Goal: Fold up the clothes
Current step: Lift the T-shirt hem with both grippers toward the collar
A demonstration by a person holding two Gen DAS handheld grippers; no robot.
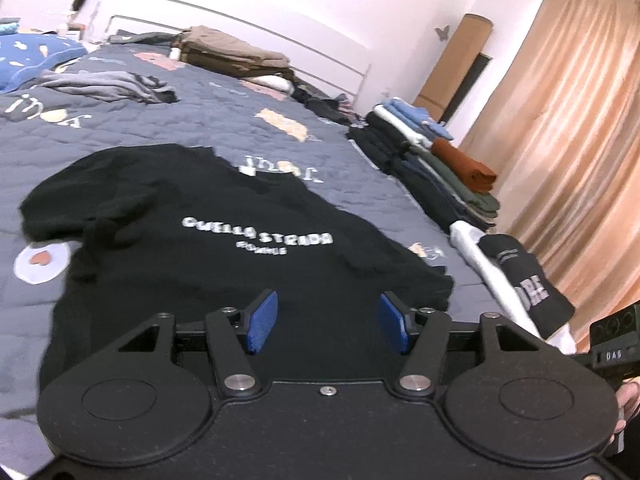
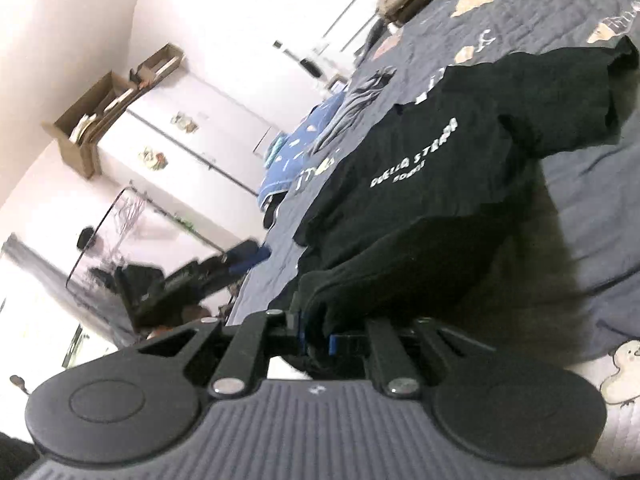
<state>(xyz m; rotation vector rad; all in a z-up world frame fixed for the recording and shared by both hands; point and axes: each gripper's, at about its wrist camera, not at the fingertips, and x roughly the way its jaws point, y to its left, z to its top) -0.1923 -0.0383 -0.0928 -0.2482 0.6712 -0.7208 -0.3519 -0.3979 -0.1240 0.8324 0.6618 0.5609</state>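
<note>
Right tool [image 2: 316,338] clamped on black T-shirt [image 2: 440,184] hem, left tool [image 1: 328,322] apart, empty

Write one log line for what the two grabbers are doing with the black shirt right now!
left gripper: open above black T-shirt | right gripper: shut on T-shirt hem | shirt: spread on bed

matt black cotton t-shirt [image 1: 224,248] on quilted grey cloth bedspread [image 1: 192,120], matt plastic left hand-held gripper [image 1: 328,320]

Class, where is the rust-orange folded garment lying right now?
In the left wrist view, the rust-orange folded garment tops the stack of folded clothes along the bed's right edge, beside the peach curtain.
</note>
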